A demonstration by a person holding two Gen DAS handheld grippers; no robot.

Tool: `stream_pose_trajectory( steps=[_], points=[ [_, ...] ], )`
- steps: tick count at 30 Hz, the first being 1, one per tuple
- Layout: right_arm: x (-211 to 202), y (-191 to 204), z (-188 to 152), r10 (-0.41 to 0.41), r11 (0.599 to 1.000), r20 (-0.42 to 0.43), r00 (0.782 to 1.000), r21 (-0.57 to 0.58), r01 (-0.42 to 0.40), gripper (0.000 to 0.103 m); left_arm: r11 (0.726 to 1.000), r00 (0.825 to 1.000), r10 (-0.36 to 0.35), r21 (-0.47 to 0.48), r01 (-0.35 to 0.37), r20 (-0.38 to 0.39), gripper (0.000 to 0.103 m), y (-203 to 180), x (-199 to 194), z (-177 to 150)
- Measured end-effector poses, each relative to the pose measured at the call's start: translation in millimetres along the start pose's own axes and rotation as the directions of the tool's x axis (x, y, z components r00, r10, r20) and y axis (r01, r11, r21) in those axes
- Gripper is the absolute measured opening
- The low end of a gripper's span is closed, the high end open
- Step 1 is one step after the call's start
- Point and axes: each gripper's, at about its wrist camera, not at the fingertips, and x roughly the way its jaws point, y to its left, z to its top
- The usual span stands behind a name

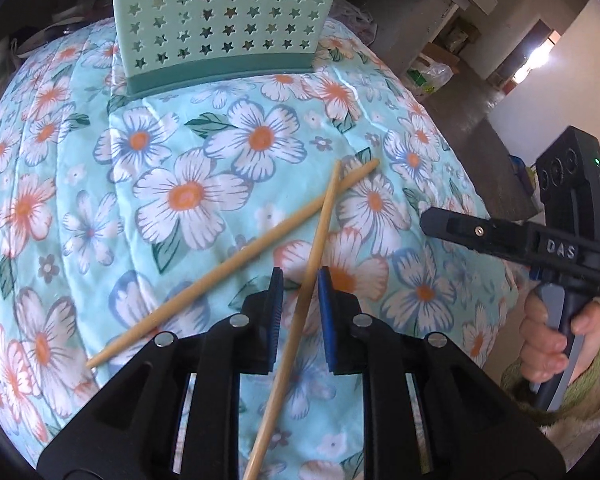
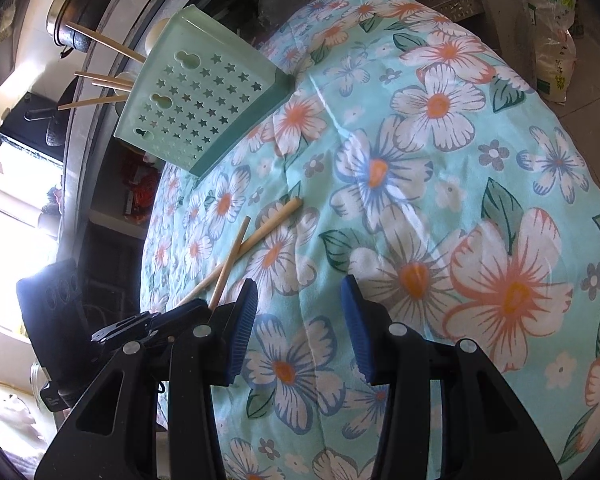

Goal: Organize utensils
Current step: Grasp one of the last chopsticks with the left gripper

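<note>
Two wooden chopsticks lie crossed on the floral cloth. One chopstick (image 1: pixel 316 240) runs between the blue pads of my left gripper (image 1: pixel 301 300), near the right pad and apart from the left one, so the jaws stand open around it. The other chopstick (image 1: pixel 228 268) lies flat, crossing under it. The same pair shows in the right wrist view as the upper chopstick (image 2: pixel 230 260) and the lower chopstick (image 2: pixel 272 224). A mint-green holder (image 1: pixel 228 20) with star holes stands at the far side; several chopsticks (image 2: pixel 100 44) poke out of the holder (image 2: pixel 204 108). My right gripper (image 2: pixel 300 292) hovers open with nothing between its fingers.
The floral tablecloth (image 1: pixel 160 152) covers a rounded table that drops off at the right. A hand (image 1: pixel 548 332) grips the right tool there. Beyond the holder stand a metal pot (image 2: pixel 80 8) and a counter; plastic bags (image 2: pixel 552 40) sit on the floor at the back right.
</note>
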Motion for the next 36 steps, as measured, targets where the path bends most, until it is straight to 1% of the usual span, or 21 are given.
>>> stream_pose_trajectory(
  steps=[1, 2, 5, 8, 11, 15, 17, 19, 21, 26, 31, 36],
  points=[
    [0.2, -0.4, -0.2, 0.001, 1.0, -0.001, 1.0, 0.001, -0.001, 0.043, 1.0, 1.0, 0.0, -0.011, 0.0, -0.001, 0.016, 0.9, 3.0, 1.0],
    [0.4, -0.5, -0.3, 0.001, 1.0, -0.002, 1.0, 0.001, -0.001, 0.043, 1.0, 1.0, 0.001, -0.026, -0.001, 0.0, 0.011, 1.2, 5.2, 1.2],
    [0.0, -0.6, -0.6, 0.003, 1.0, -0.003, 1.0, -0.001, -0.003, 0.043, 0.999, 1.0, 0.014, -0.041, -0.013, 0.017, 0.005, 0.6, 6.3, 0.3],
    [0.0, -1.3, -0.1, 0.005, 1.0, -0.004, 1.0, 0.001, -0.005, 0.043, 0.998, 1.0, 0.012, -0.069, -0.011, 0.017, 0.004, 3.8, -2.3, -6.3],
    [0.1, -1.5, -0.1, 0.006, 1.0, -0.005, 1.0, 0.001, -0.006, 0.043, 0.996, 0.999, 0.027, -0.088, -0.025, 0.019, 0.004, 7.2, -14.0, -14.7],
    [0.6, -2.4, 0.3, 0.01, 1.0, -0.004, 1.0, 0.006, -0.01, 0.043, 0.992, 1.0, 0.012, -0.126, -0.011, 0.003, 0.004, 12.0, -20.1, -25.1],
    [0.8, -2.2, 0.7, 0.01, 1.0, -0.004, 1.0, 0.006, -0.01, 0.043, 0.99, 1.0, -0.007, -0.139, 0.007, 0.001, 0.004, 13.6, -19.8, -27.7],
    [1.4, -2.9, 0.6, 0.008, 1.0, -0.005, 1.0, 0.004, -0.008, 0.043, 0.988, 1.0, -0.013, -0.151, 0.012, 0.0, 0.006, 14.8, -18.9, -26.2],
    [3.2, -4.7, 0.2, 0.008, 1.0, -0.009, 1.0, 0.011, -0.008, 0.043, 0.988, 1.0, -0.014, -0.155, 0.015, 0.006, 0.013, 15.6, -19.2, -23.2],
    [2.6, -5.0, -1.0, 0.01, 1.0, -0.005, 1.0, 0.013, -0.01, 0.043, 0.986, 1.0, 0.001, -0.164, 0.004, 0.029, 0.019, 18.5, -16.8, -8.7],
    [2.7, -5.5, -1.1, 0.012, 1.0, -0.005, 1.0, 0.018, -0.012, 0.043, 0.981, 0.999, 0.021, -0.192, -0.014, 0.03, 0.019, 24.4, -4.6, 0.3],
    [2.7, -6.4, -2.0, 0.013, 1.0, -0.006, 1.0, 0.019, -0.013, 0.043, 0.977, 0.999, 0.04, -0.211, -0.033, 0.033, 0.018, 24.8, 6.3, 2.3]
  ],
)
